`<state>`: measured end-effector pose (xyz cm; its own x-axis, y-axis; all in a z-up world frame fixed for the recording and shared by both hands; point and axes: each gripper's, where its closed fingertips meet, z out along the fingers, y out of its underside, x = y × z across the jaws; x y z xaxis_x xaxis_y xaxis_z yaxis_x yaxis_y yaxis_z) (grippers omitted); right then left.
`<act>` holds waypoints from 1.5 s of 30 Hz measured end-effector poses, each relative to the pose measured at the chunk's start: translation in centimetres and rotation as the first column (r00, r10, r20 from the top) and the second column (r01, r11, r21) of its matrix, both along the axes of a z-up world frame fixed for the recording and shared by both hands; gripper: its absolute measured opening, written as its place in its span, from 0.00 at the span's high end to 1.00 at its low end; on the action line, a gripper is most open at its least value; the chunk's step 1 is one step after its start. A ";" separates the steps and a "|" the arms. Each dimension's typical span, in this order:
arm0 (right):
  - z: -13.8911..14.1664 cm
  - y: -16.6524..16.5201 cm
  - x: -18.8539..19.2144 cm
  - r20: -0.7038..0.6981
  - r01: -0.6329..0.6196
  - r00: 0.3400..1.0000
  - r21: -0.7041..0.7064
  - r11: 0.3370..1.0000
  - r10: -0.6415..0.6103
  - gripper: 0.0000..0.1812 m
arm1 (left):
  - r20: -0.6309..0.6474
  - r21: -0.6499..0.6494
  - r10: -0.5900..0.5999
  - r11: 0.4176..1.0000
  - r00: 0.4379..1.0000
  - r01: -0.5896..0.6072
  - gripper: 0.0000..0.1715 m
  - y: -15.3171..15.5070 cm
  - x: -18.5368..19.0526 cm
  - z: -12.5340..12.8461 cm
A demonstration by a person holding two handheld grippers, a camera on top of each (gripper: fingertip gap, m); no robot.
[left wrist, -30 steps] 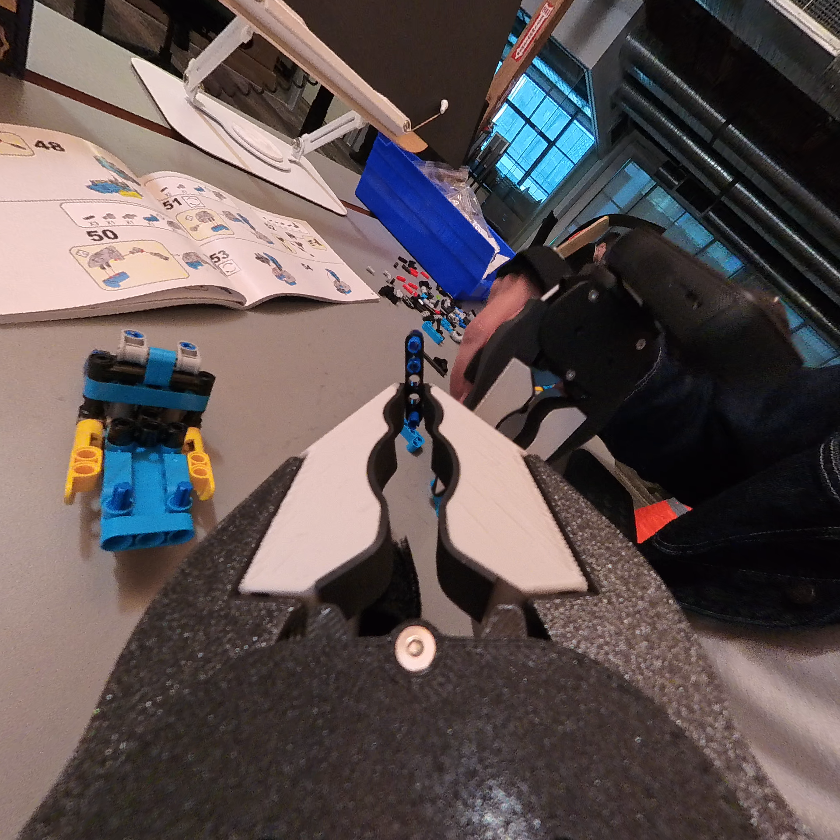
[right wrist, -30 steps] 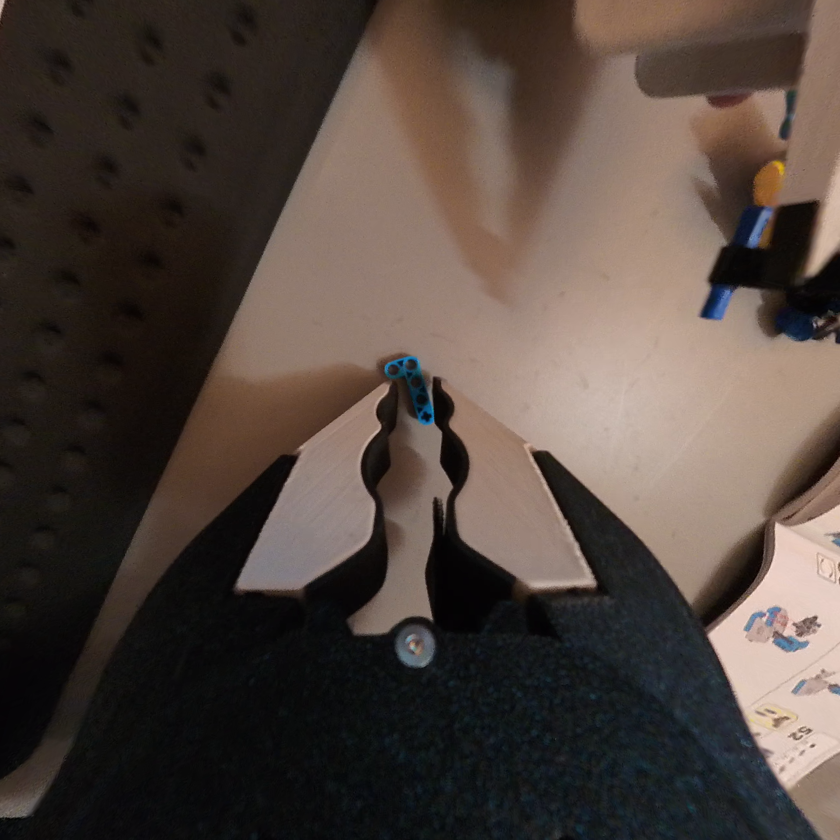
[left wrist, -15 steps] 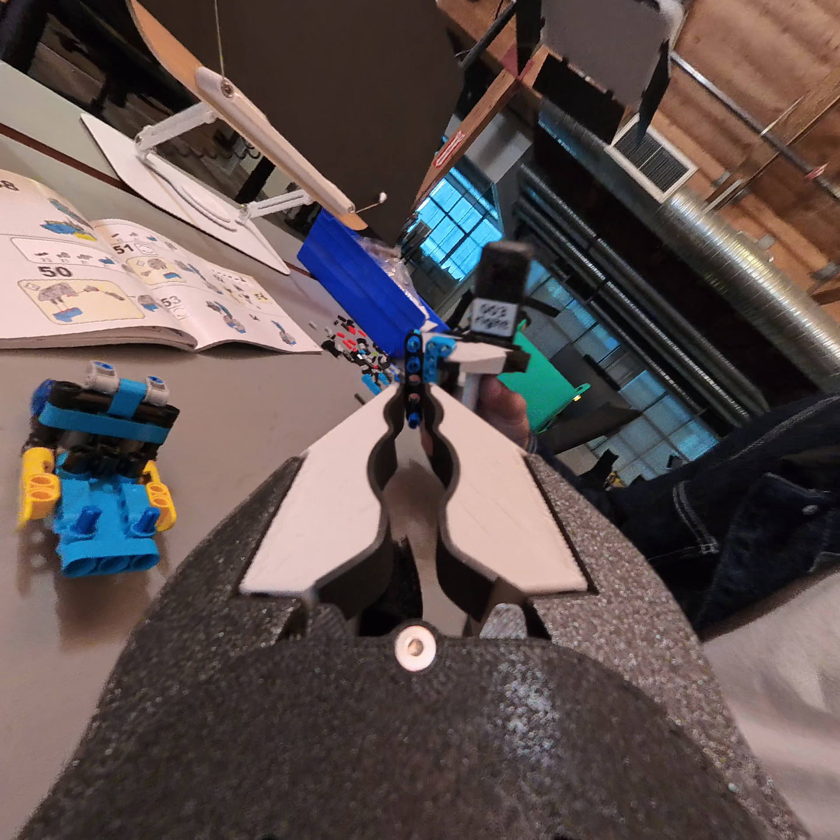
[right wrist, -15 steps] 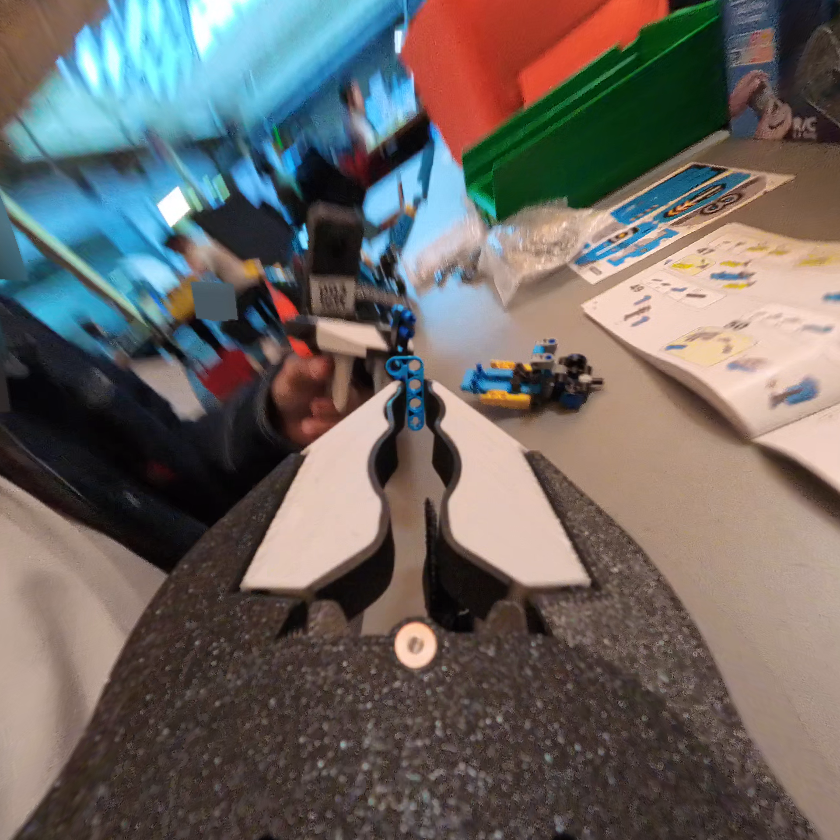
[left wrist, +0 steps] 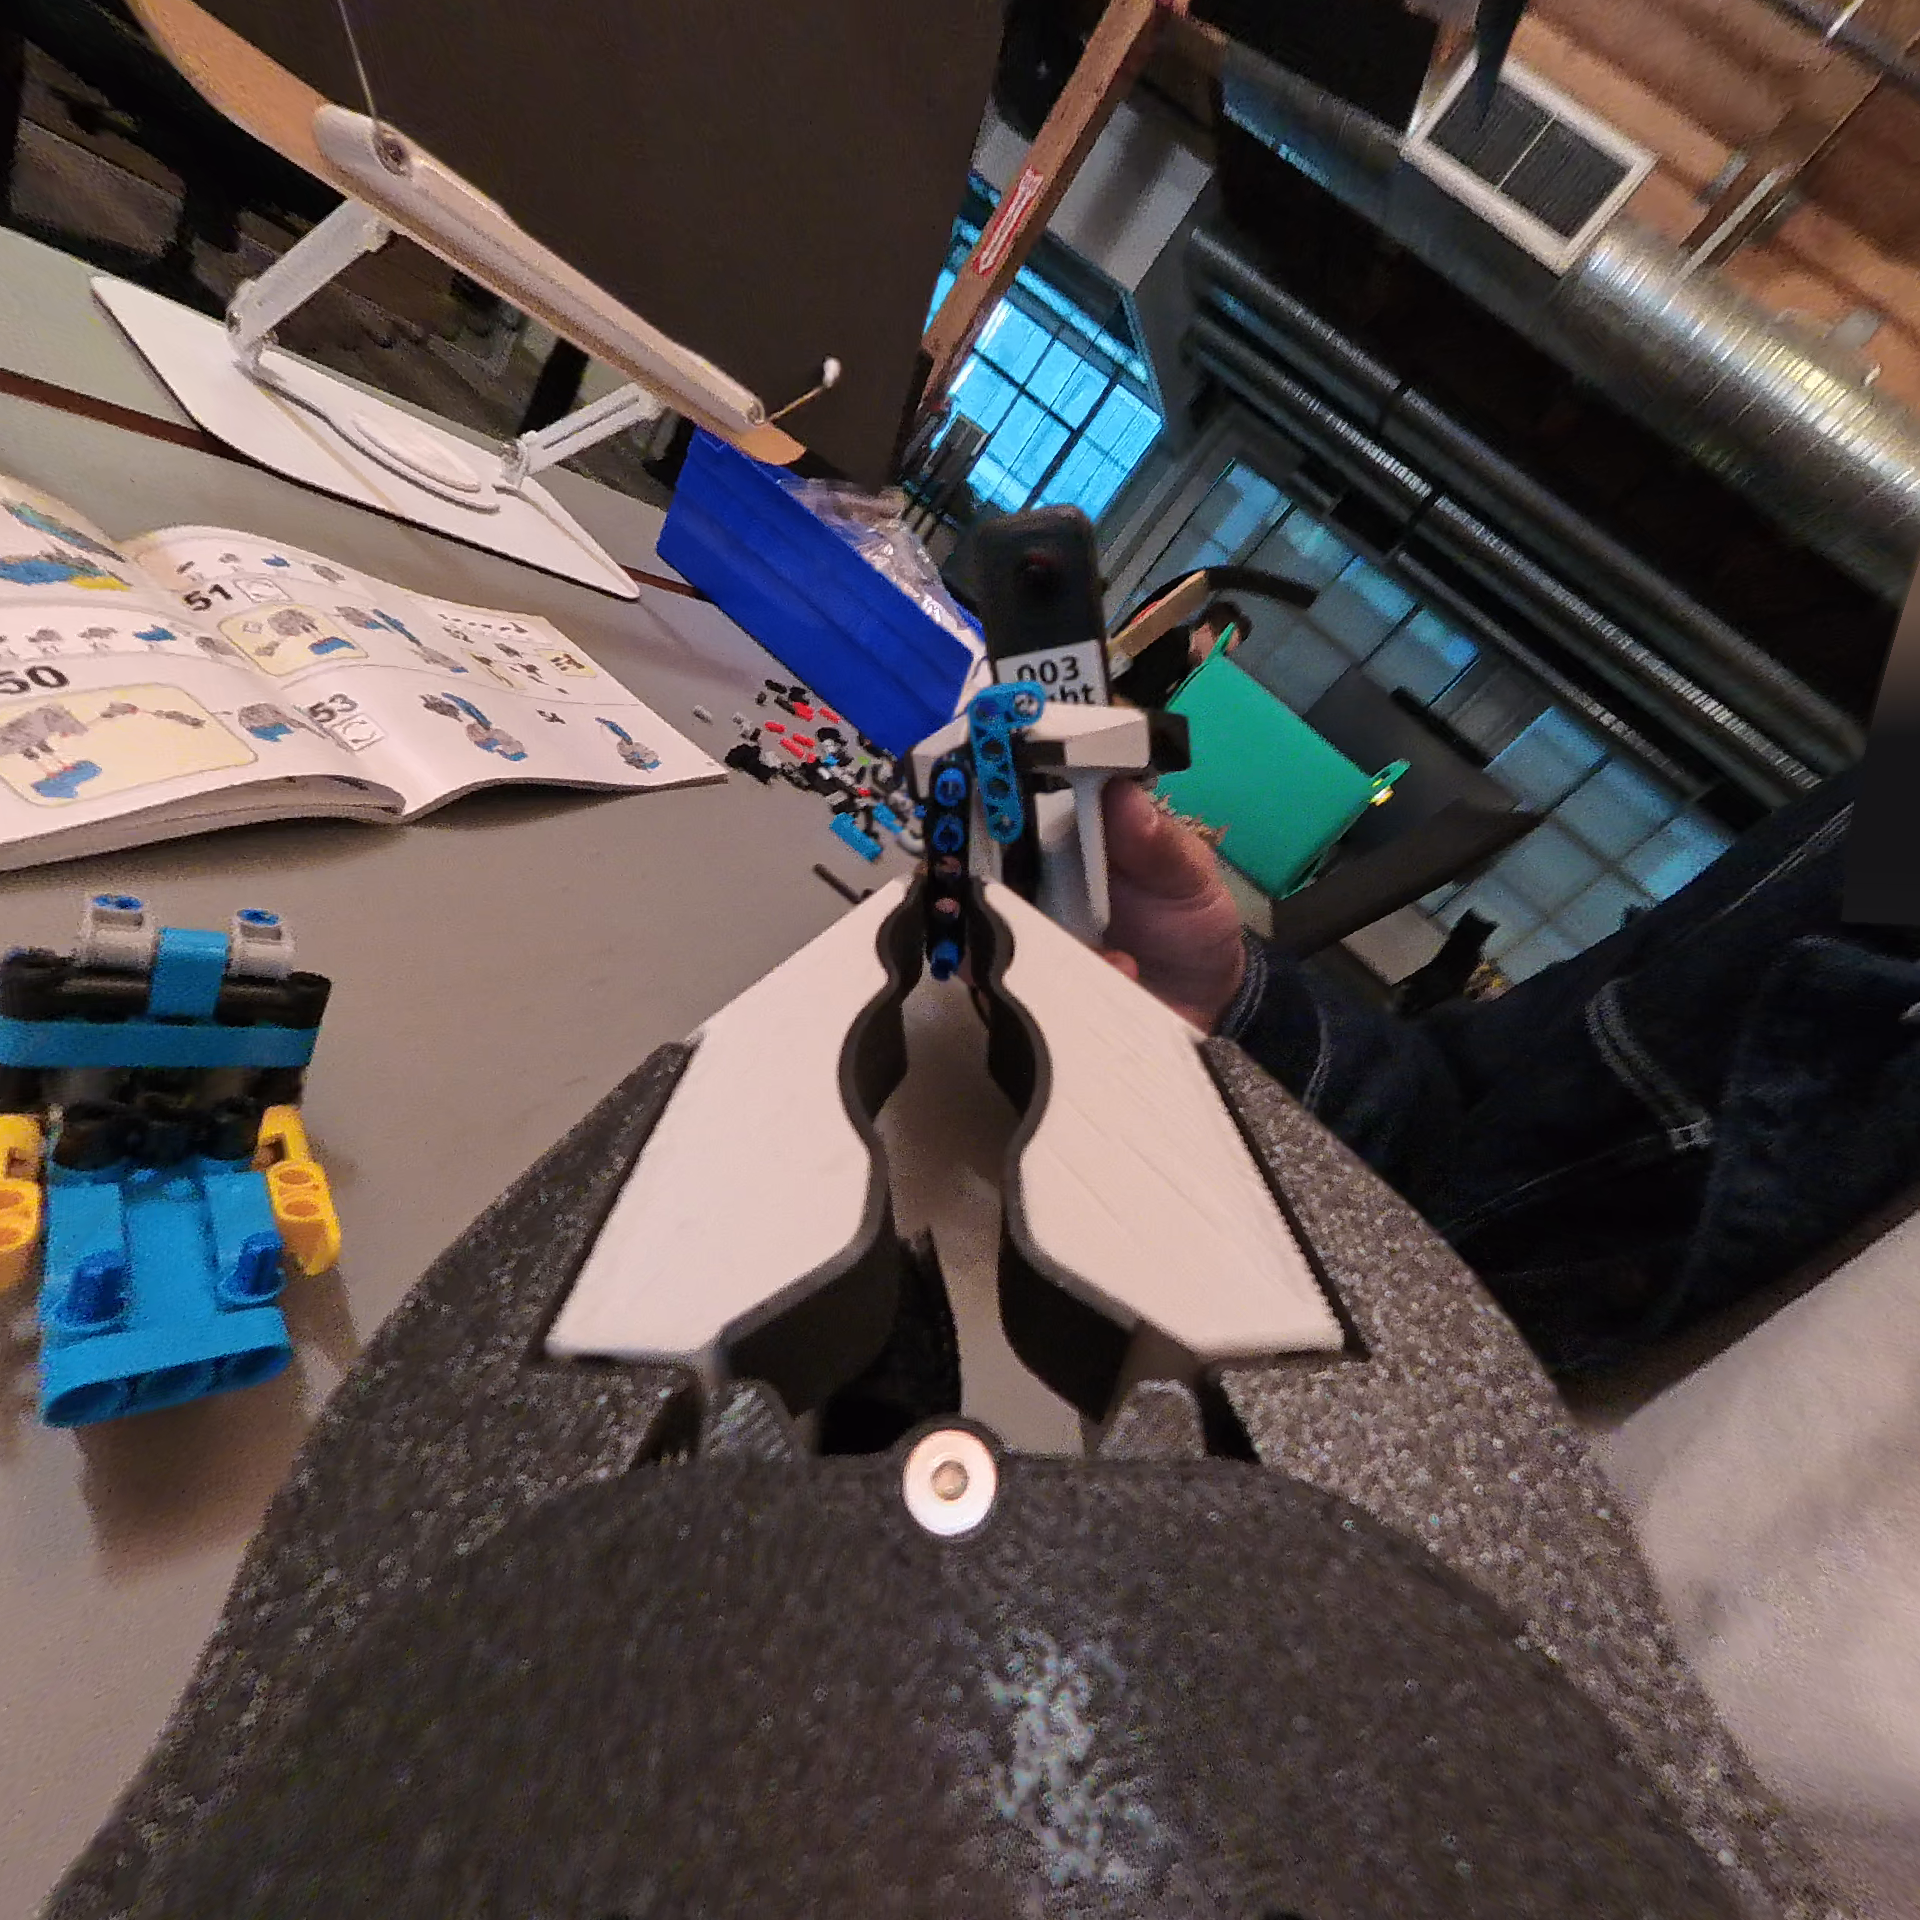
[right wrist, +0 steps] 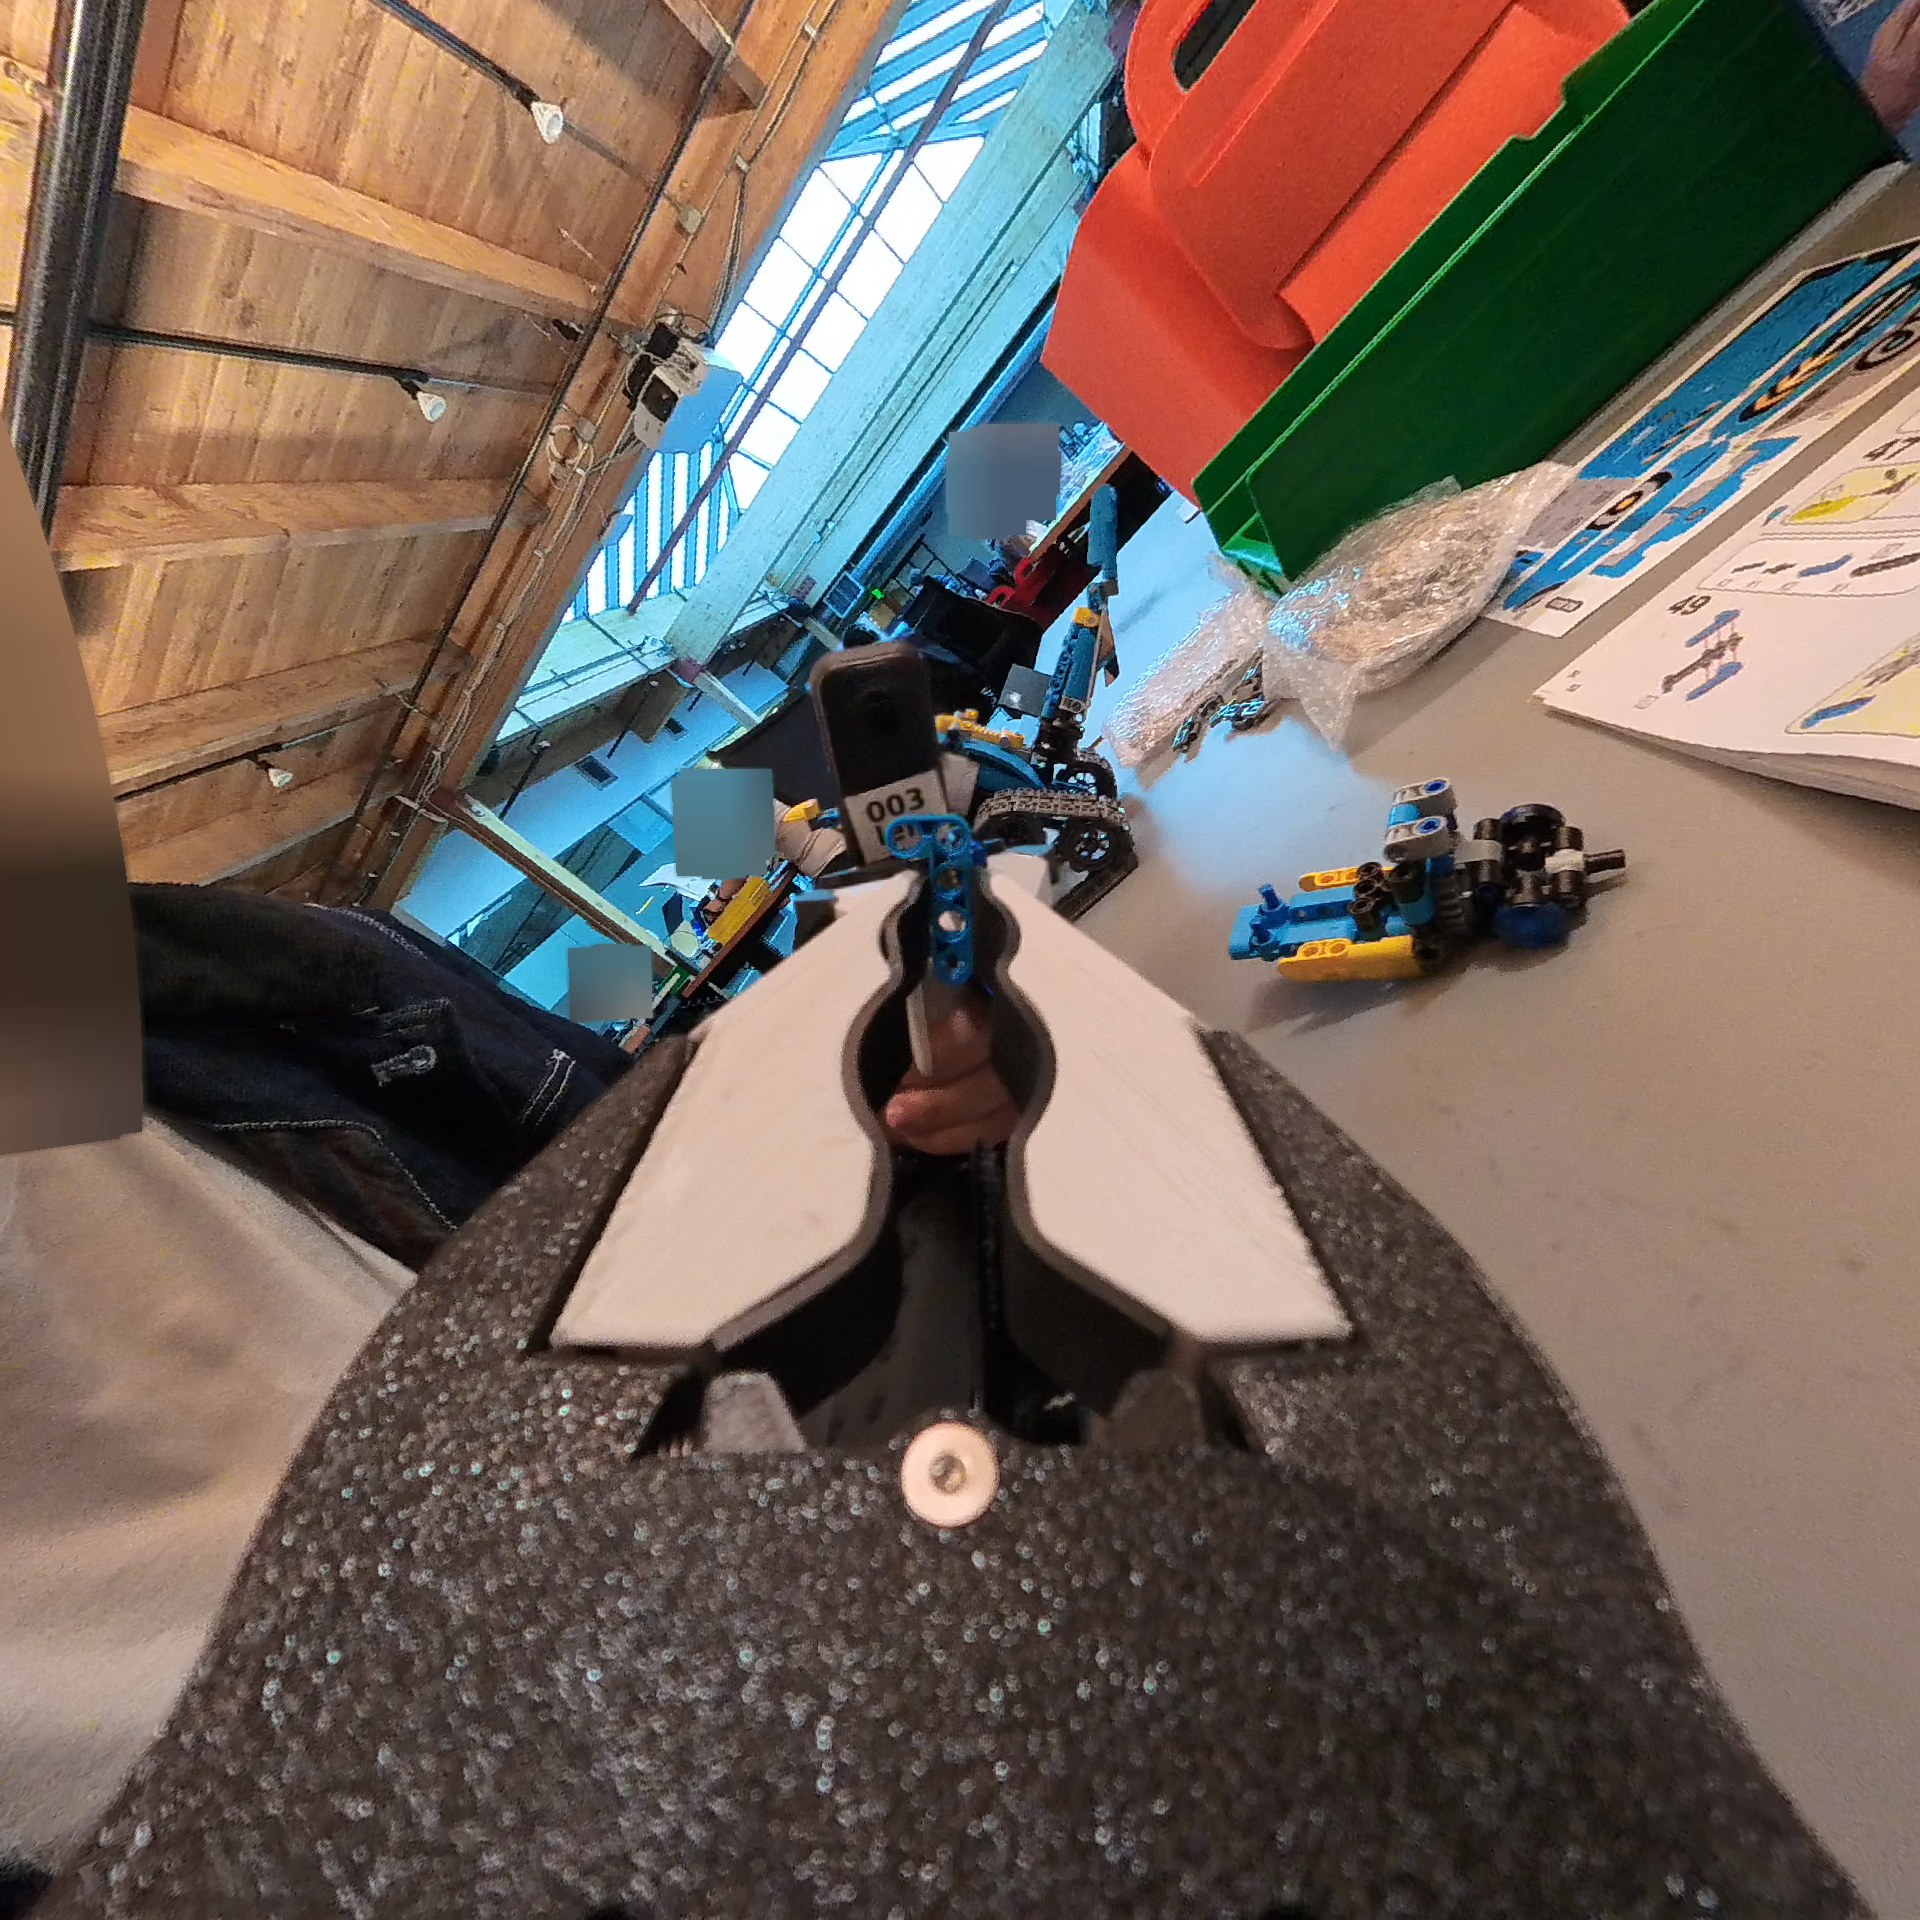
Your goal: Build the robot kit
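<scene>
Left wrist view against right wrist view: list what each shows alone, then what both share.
Only the left wrist view shows the blue bin, the white stand and the scattered small parts beside the bin.

Only the right wrist view shows the green bin, the orange container, the clear plastic bags and a tracked model.

Both show the grey table, the instruction booklet, the blue and yellow model, and the two grippers facing each other: the left gripper shut on a black beam, the right gripper shut on a blue beam.
</scene>
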<state>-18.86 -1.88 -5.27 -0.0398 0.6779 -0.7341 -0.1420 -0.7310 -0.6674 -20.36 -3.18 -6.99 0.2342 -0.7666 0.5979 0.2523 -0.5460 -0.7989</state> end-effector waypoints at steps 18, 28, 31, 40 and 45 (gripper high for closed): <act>-0.2 -1.2 -0.9 0.066 -0.025 0.998 0.104 0.994 0.018 0.96 | 0.030 -0.017 -0.043 0.999 0.999 0.044 0.96 -0.6 0.3 0.3; -0.6 -1.0 -1.1 0.012 -0.048 0.999 0.010 0.999 0.048 0.96 | 0.055 -0.055 -0.058 0.997 0.997 0.061 0.96 -0.5 0.2 0.0; -0.7 -0.6 -0.9 0.000 -0.036 0.999 -0.010 0.999 0.036 0.97 | 0.087 -0.092 -0.066 0.993 0.994 0.074 0.96 -0.3 -0.1 0.0; -1.0 -0.5 -1.0 -0.062 -0.068 0.996 -0.085 0.994 0.063 0.96 | 0.079 -0.108 -0.121 0.986 0.990 0.129 0.96 -1.0 0.6 -0.2; -1.3 -0.4 -0.9 -0.096 -0.097 0.992 -0.147 0.984 0.084 0.96 | 0.049 -0.108 -0.107 0.988 0.993 0.112 0.96 -0.8 0.7 -0.6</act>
<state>-19.79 -2.26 -6.57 -0.1656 0.5502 -0.8185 -0.1243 -0.8349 -0.5361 -19.65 -3.99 -7.54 0.1247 -0.7150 0.6879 0.2187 -0.6565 -0.7219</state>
